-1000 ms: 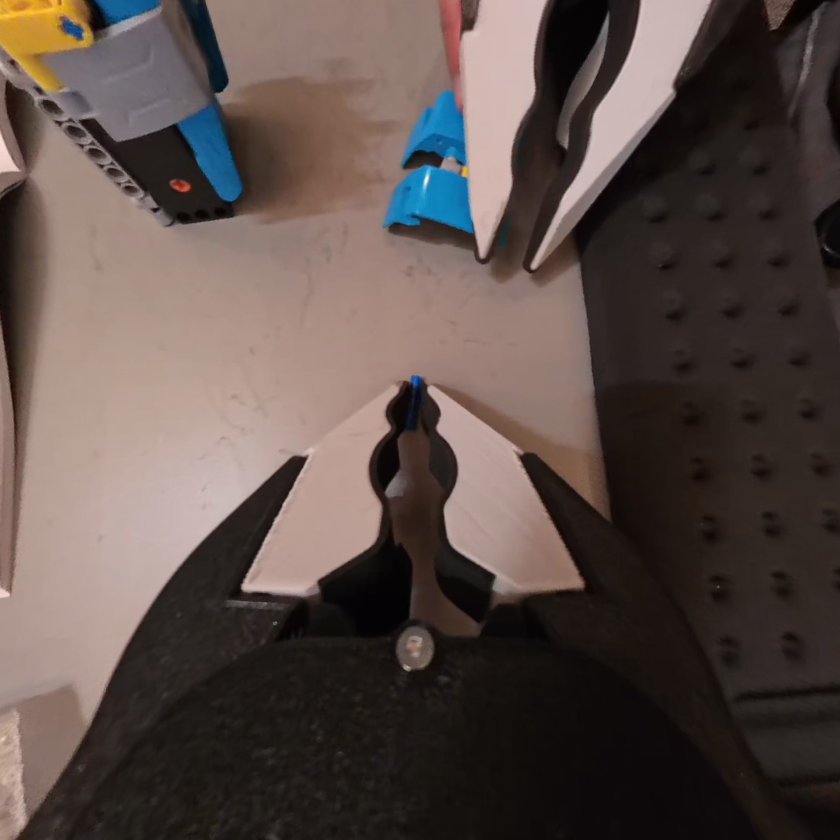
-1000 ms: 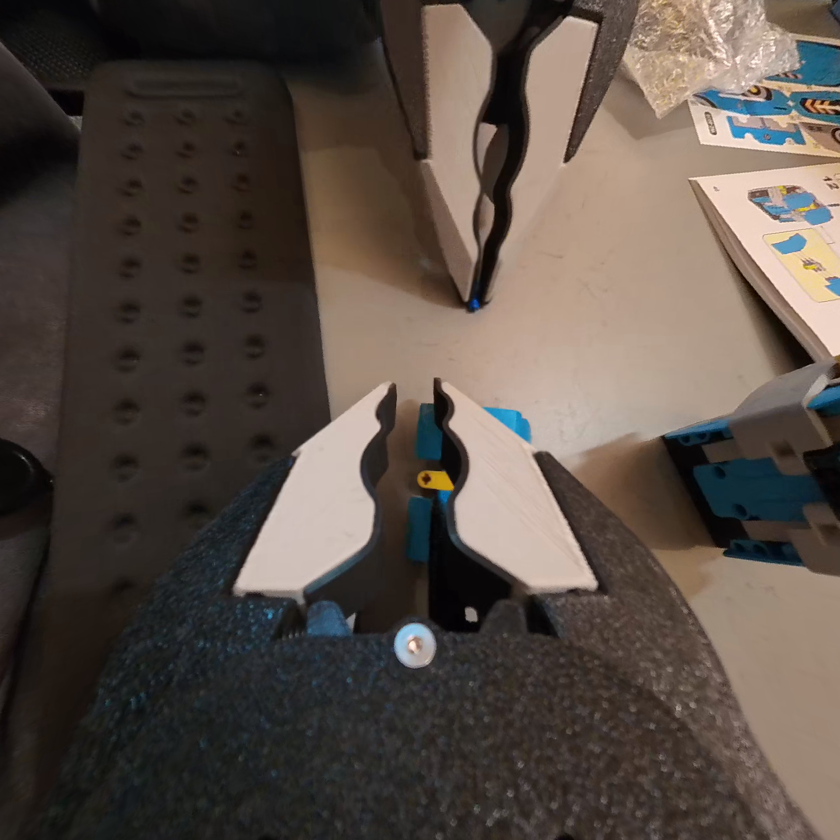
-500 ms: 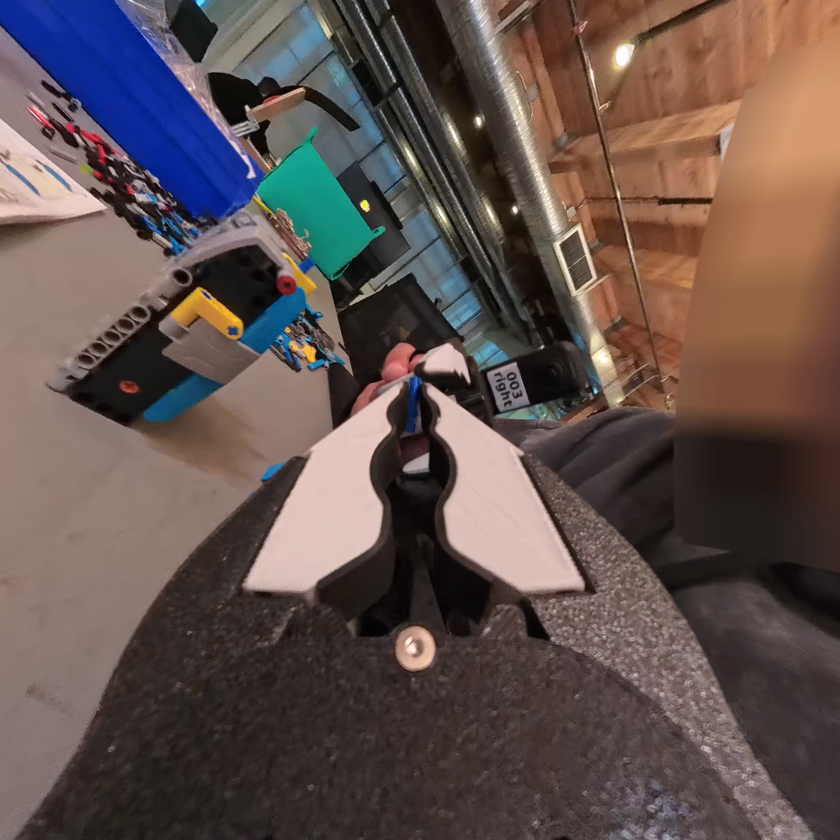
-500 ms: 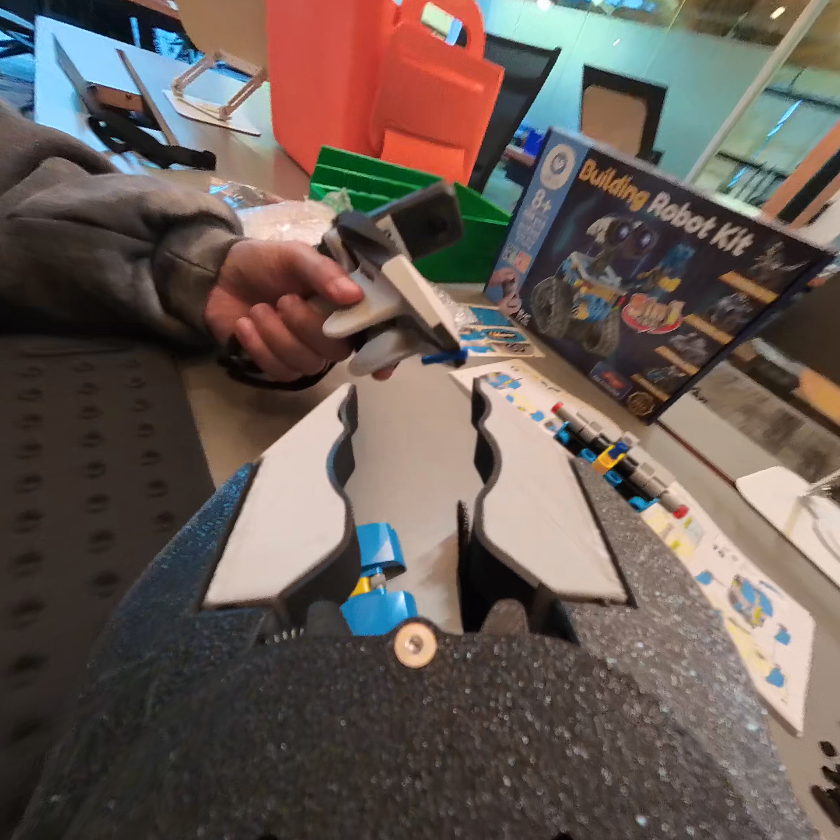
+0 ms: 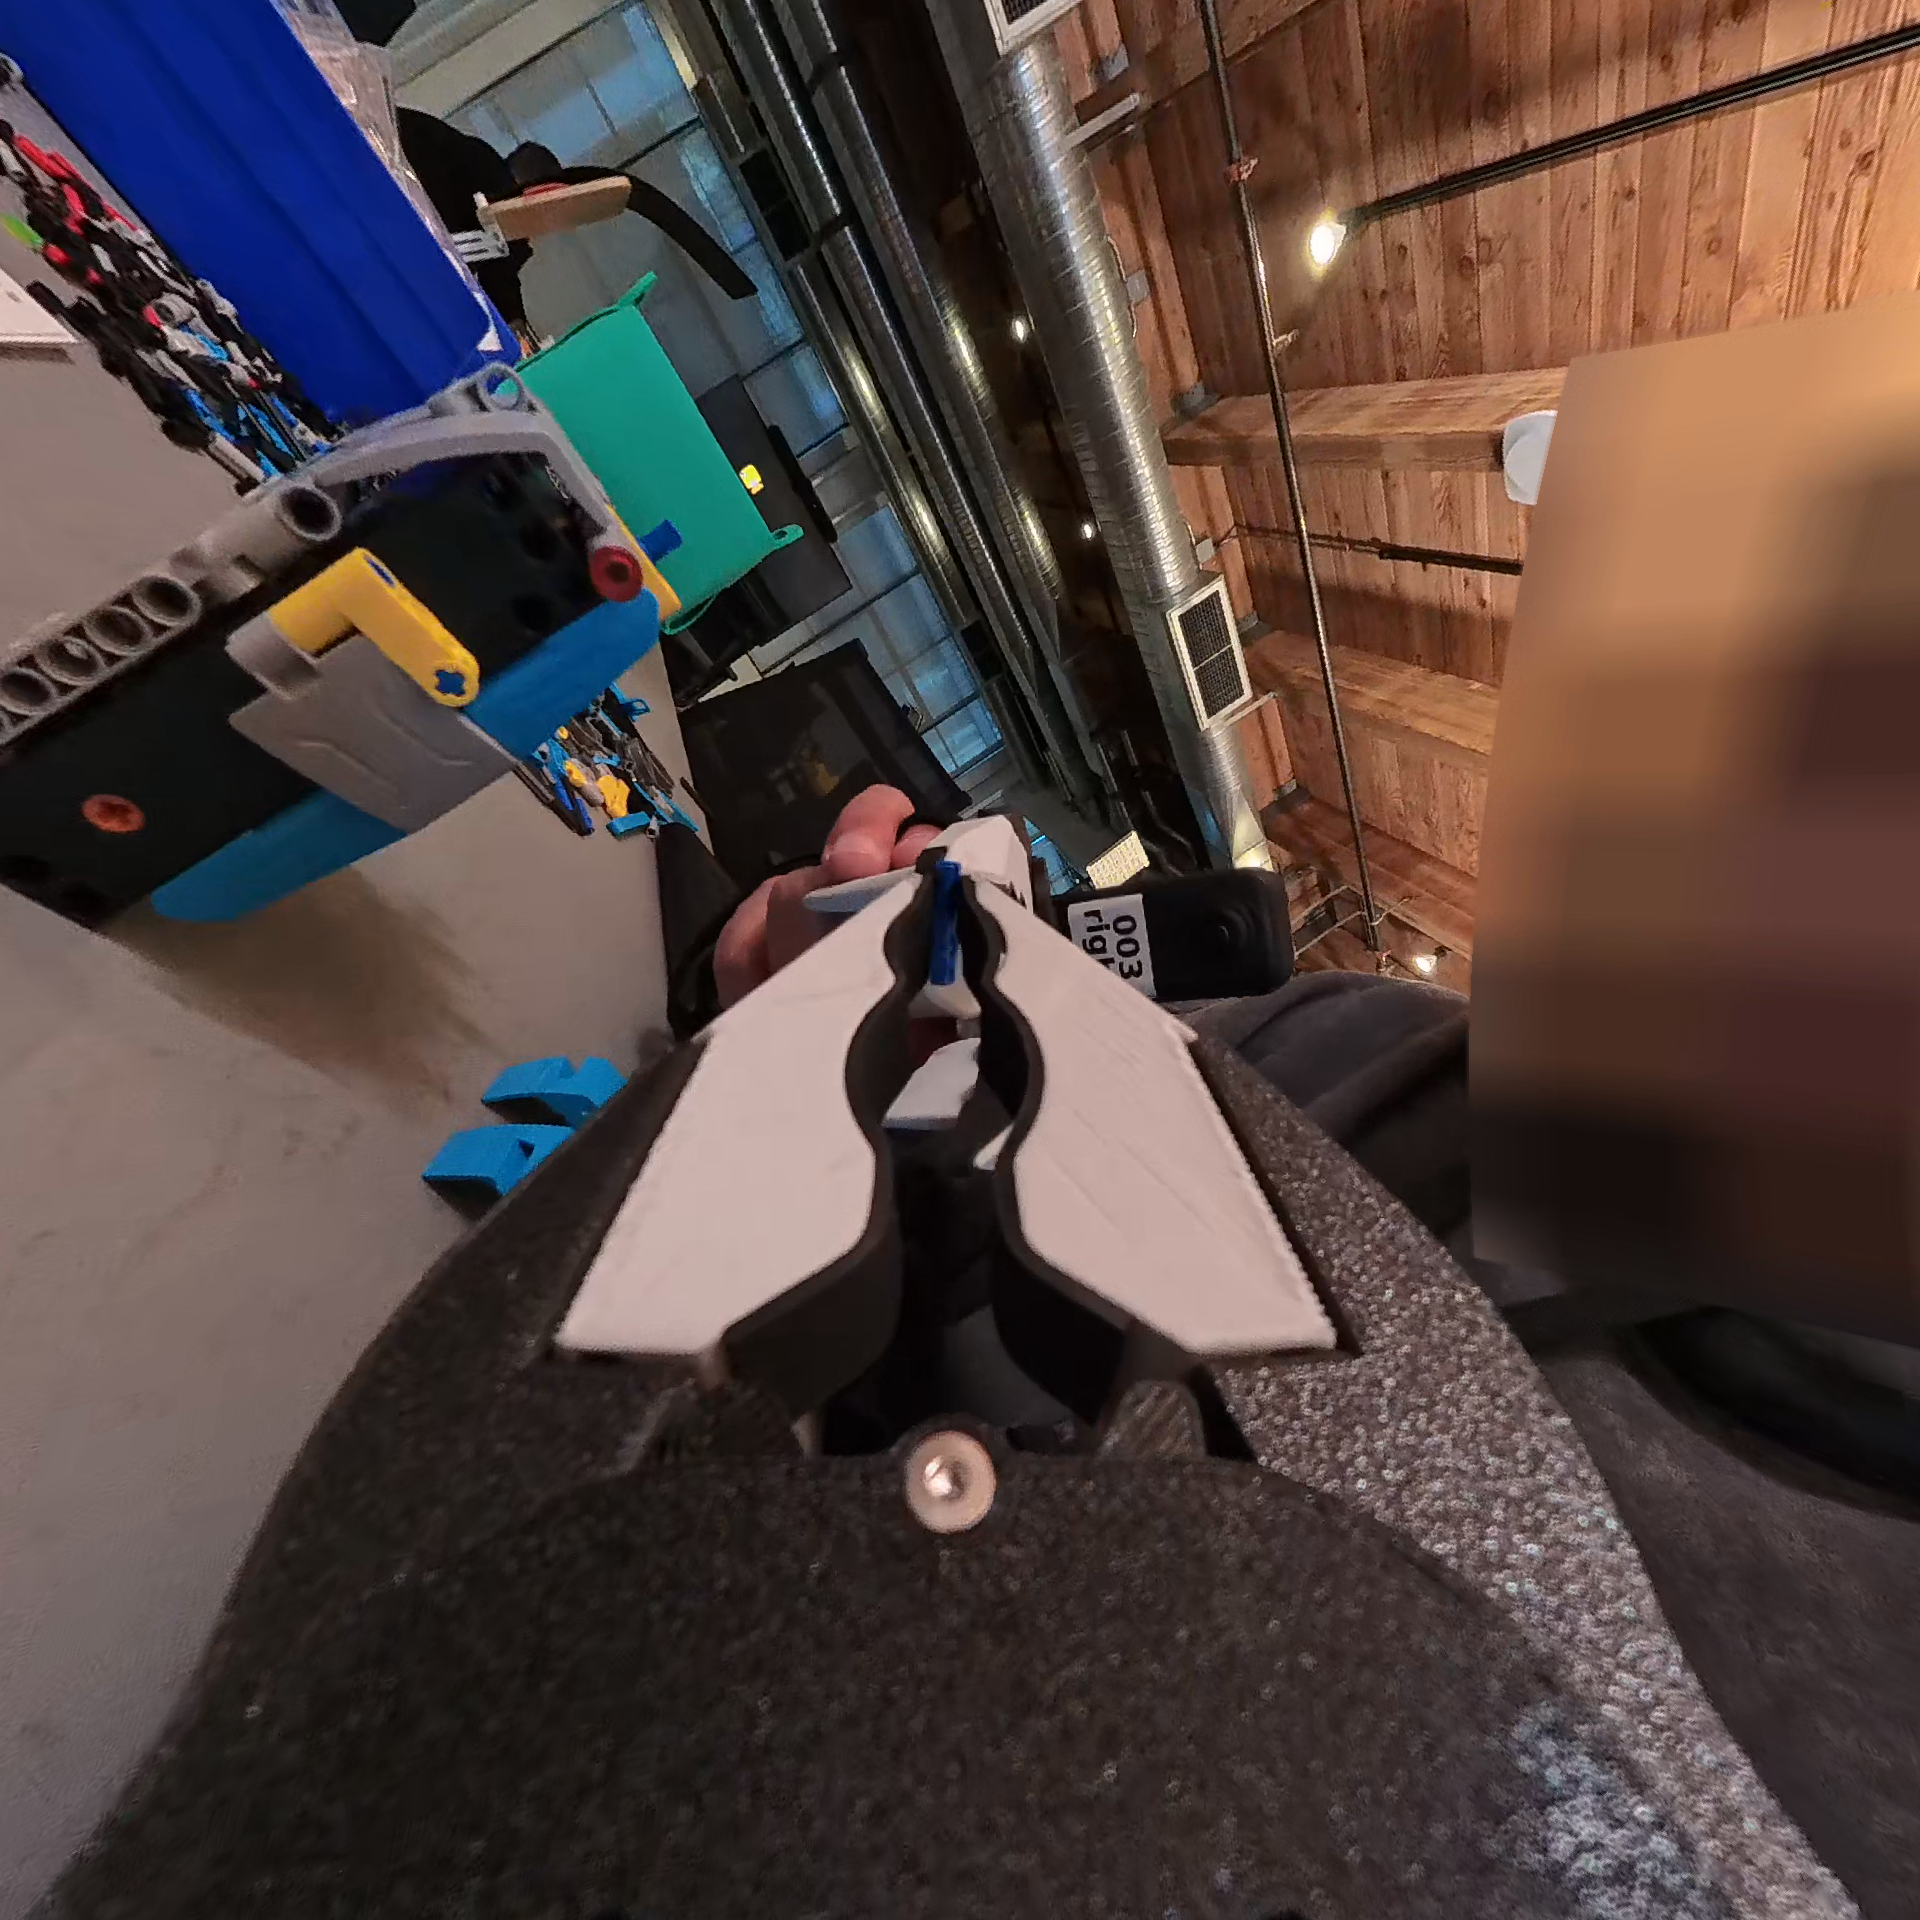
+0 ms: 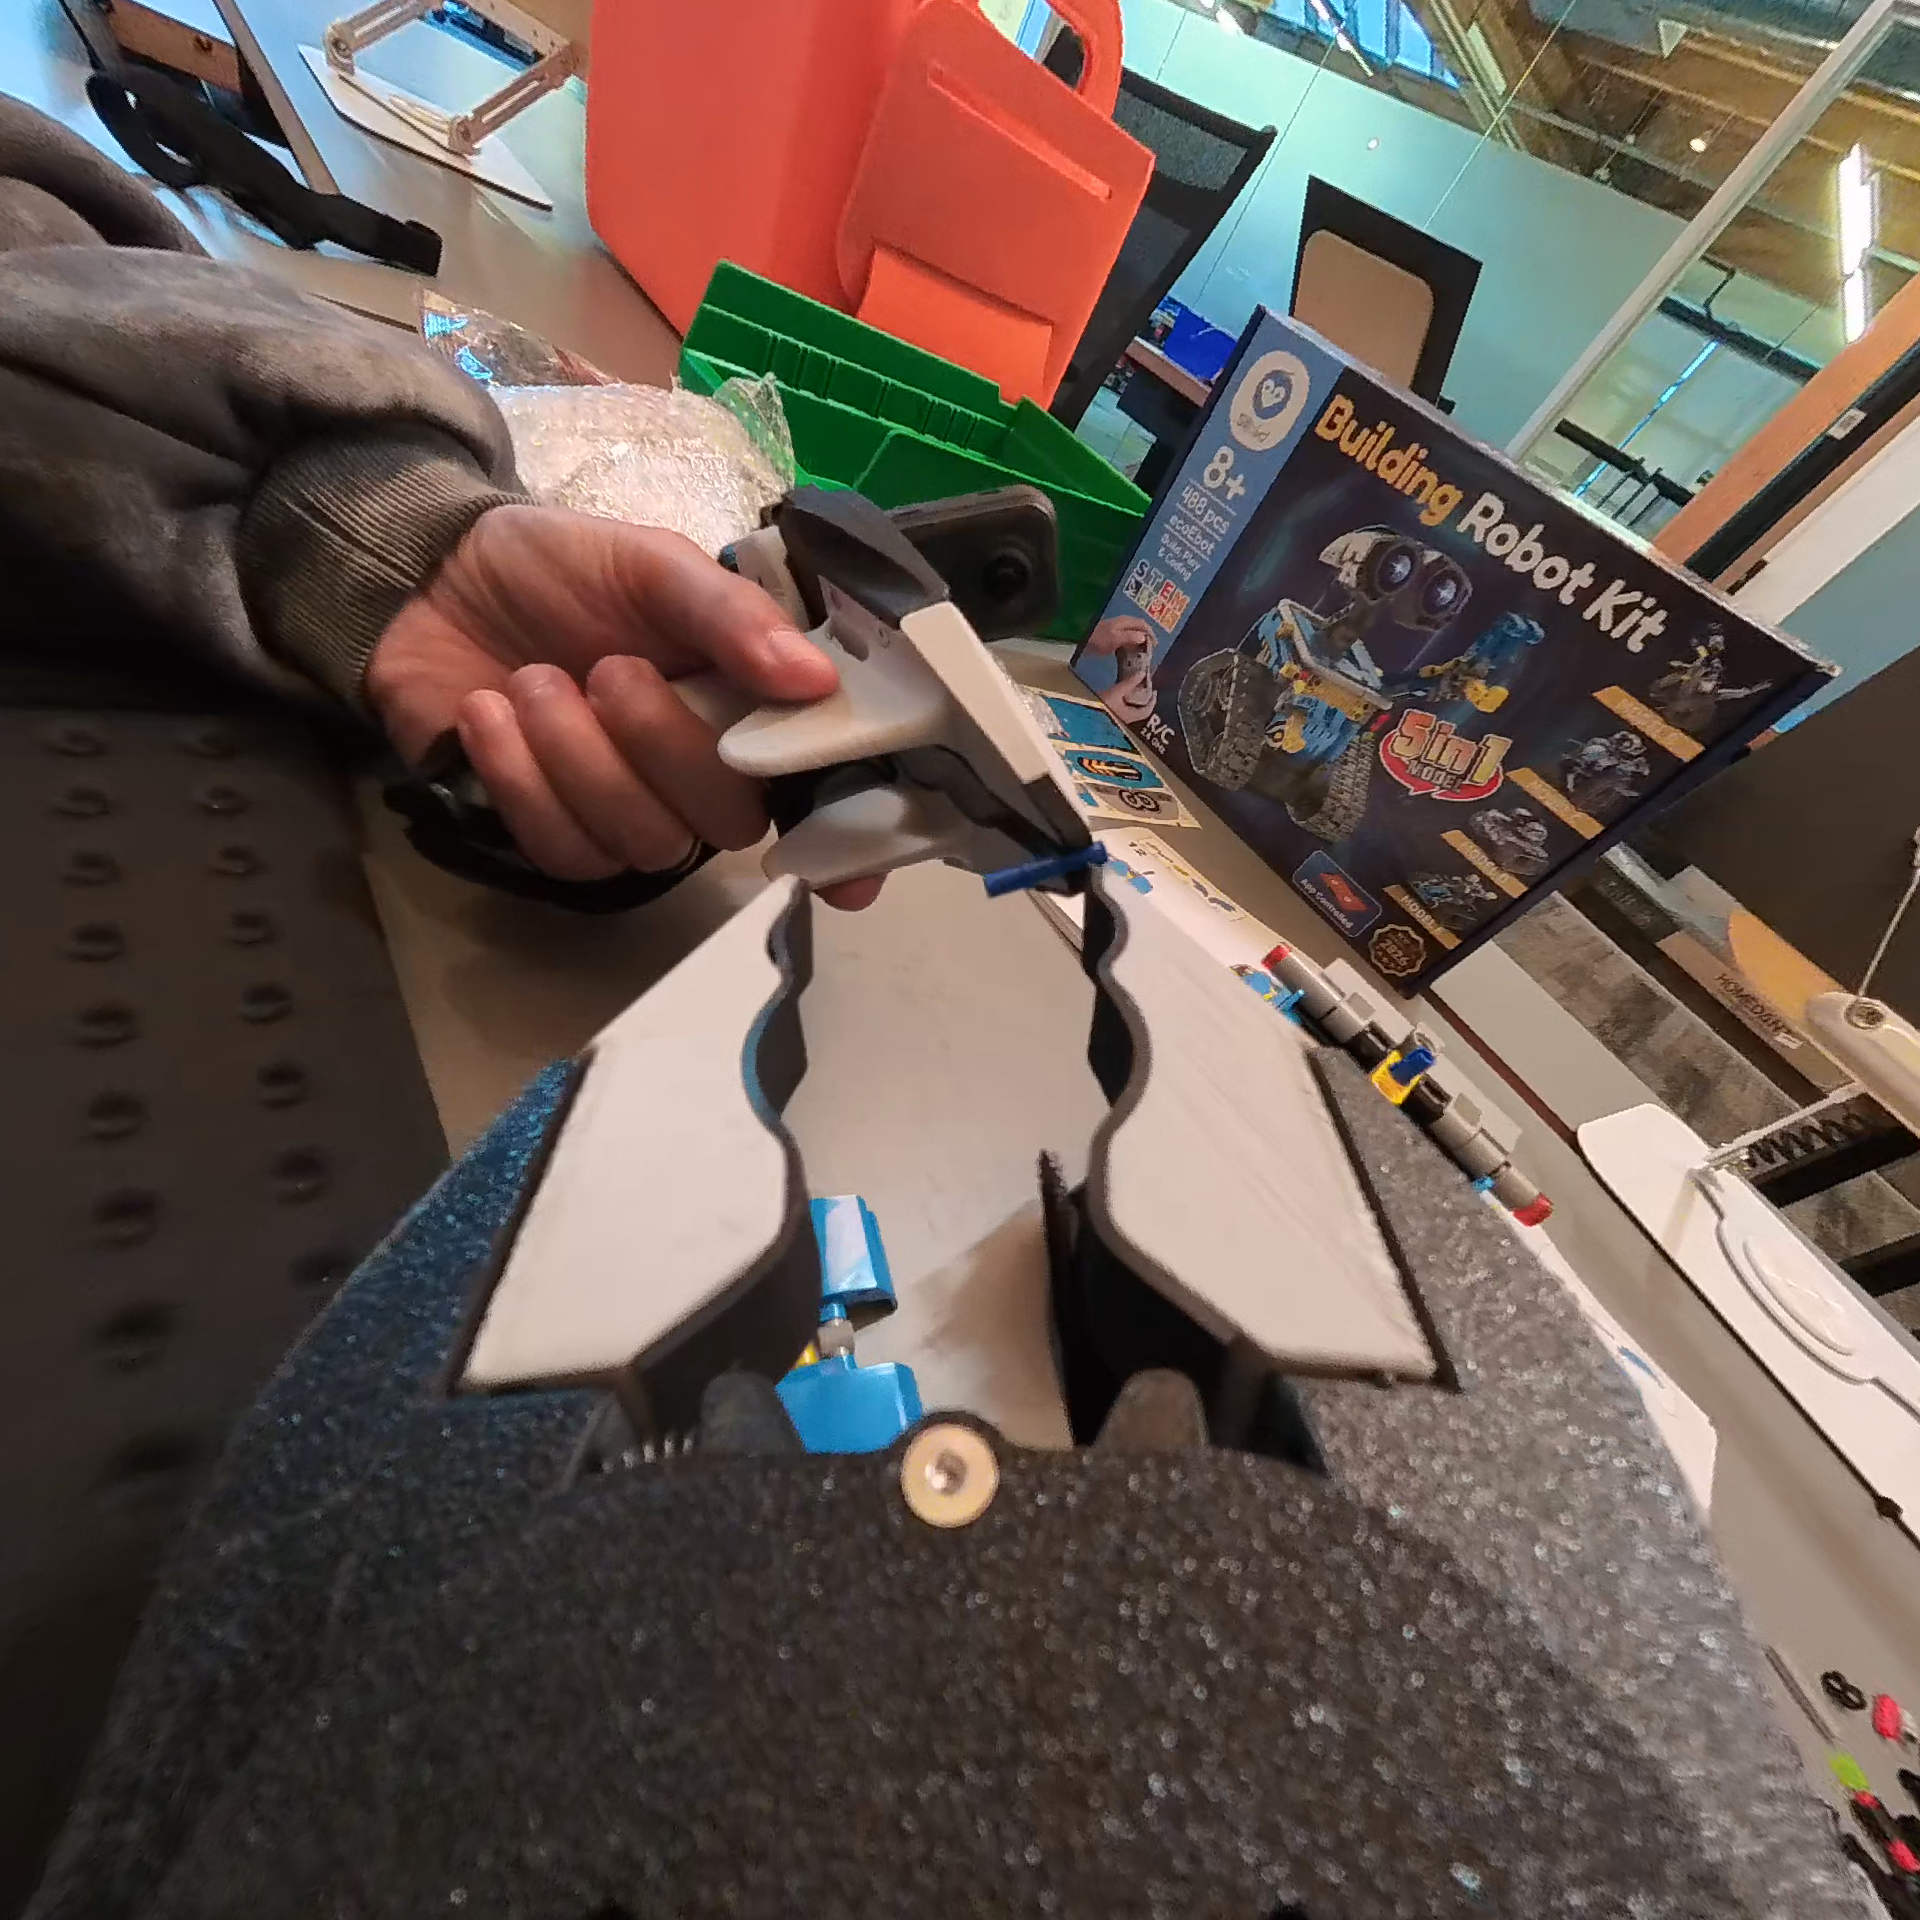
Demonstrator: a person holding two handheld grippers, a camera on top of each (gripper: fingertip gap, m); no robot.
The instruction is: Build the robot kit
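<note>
At frame centre, the left gripper (image 5: 948,896) pinches one small blue pin (image 5: 943,921) at its fingertips, tilted up off the table (image 5: 187,1122). Lower centre, the right gripper (image 6: 940,899) gapes over one blue assembly (image 6: 847,1340); two blue curved pieces (image 5: 525,1122) lie left.

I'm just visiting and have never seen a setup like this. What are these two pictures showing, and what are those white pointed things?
No robot here: a person holds a hand-squeezed tool in each hand, and each tool carries a camera looking along its two white fingers. One picture comes from the left tool, shut on a small blue pin. The other comes from the right tool, which is open and empty; a light blue part lies on the table beneath it. In that view you also see the person's hand gripping the left tool. On the table are a half-built block model, a kit box, a green bin and loose parts.
</note>
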